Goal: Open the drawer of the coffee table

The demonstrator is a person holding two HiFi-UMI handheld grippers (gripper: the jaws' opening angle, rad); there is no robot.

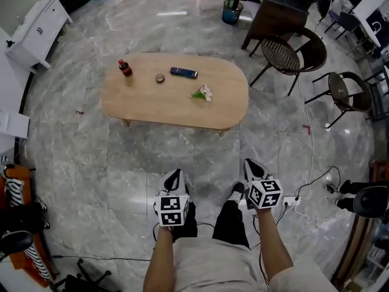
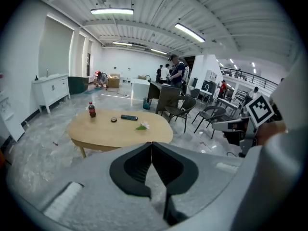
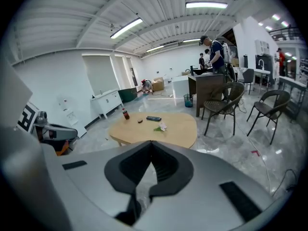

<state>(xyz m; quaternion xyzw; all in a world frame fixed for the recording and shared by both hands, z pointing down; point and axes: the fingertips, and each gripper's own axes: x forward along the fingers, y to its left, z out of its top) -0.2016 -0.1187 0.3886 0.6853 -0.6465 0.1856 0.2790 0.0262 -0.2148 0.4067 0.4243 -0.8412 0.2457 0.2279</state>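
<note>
1. Two grippers hang short of the job: the left gripper (image 2: 152,149) has its jaws pressed together on nothing.
2. Well ahead of its fingertips, a bottle (image 1: 124,68) of dark drink stands on the coffee table (image 1: 176,108); no drawer shows.
3. Right gripper (image 3: 152,150) is likewise closed and empty. Judged best: step closer, find the drawer, then spread the fingers.
4. Far beyond, a bin (image 1: 231,11) holds something green.

A: Where does the head view look from?
B: From high up, facing steeply down, with the coffee table (image 1: 176,96) well ahead of the person.
A: And the two gripper views?
B: Each rides low behind its own jaws and looks forward across the room at that table from some way off. All three views share the tabletop.
</note>
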